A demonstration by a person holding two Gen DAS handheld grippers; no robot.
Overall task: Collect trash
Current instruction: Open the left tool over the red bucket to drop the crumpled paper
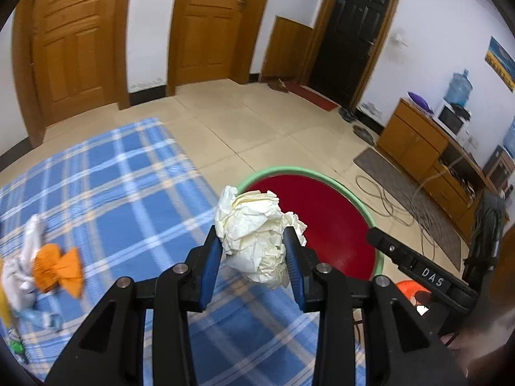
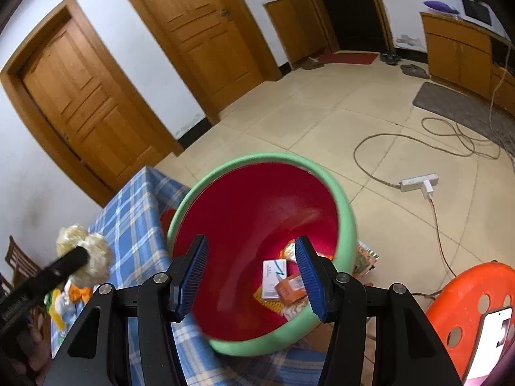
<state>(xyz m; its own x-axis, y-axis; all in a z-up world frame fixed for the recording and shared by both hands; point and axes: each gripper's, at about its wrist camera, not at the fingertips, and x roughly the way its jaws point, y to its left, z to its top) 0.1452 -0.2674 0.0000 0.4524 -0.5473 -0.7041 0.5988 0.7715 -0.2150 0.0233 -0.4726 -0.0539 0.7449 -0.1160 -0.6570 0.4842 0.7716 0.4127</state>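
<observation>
My left gripper (image 1: 254,251) is clamped on the crumpled cream paper ball (image 1: 257,231) at centre frame in the left view. The red bin with the green rim (image 1: 334,222) lies just beyond it, to the right. My right gripper (image 2: 251,273) is spread wide and holds nothing, hovering over the bin's mouth. I judge the left one must carry the ball forward and rightward over the rim.

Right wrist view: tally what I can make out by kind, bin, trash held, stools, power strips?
Bins: 1, the green-rimmed red bin
Crumpled paper wads held: 1, paper wad in the left gripper
Orange stools: 1
Power strips: 1
Total: 4
</observation>
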